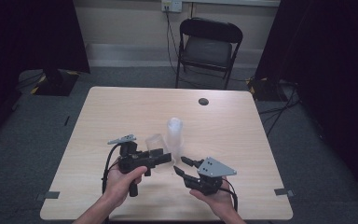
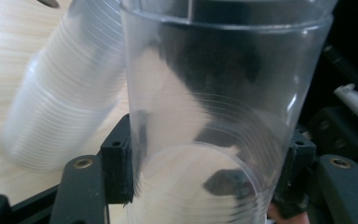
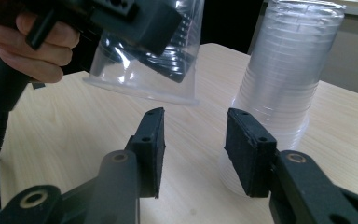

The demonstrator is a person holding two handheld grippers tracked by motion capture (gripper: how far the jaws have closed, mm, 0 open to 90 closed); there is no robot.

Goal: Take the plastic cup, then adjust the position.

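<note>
Cup (image 2: 205, 140) of thin clear plastic sits pinched between my left gripper's (image 1: 161, 157) jaws, lifted off the table (image 1: 121, 112) and tipped, its rim lowest toward the wood in the right gripper view. It hangs near the middle of the table's near half, and at about its 2 o'clock the stack of cups (image 1: 175, 135) stands upside down, close beside it but apart as far as I can tell.

My right gripper (image 1: 181, 165) rests empty with jaws spread wide, aimed at 11 o'clock toward the stack's base.

Risks, as I judge them: the wall is flimsy, so squeezing harder could buckle or crack it, while easing off could let the slick plastic slide out. Swinging the held cup sideways could clip the tall stack and topple it. If my right jaws close on the stack unevenly, it may tilt or several cups may come away together.
</note>
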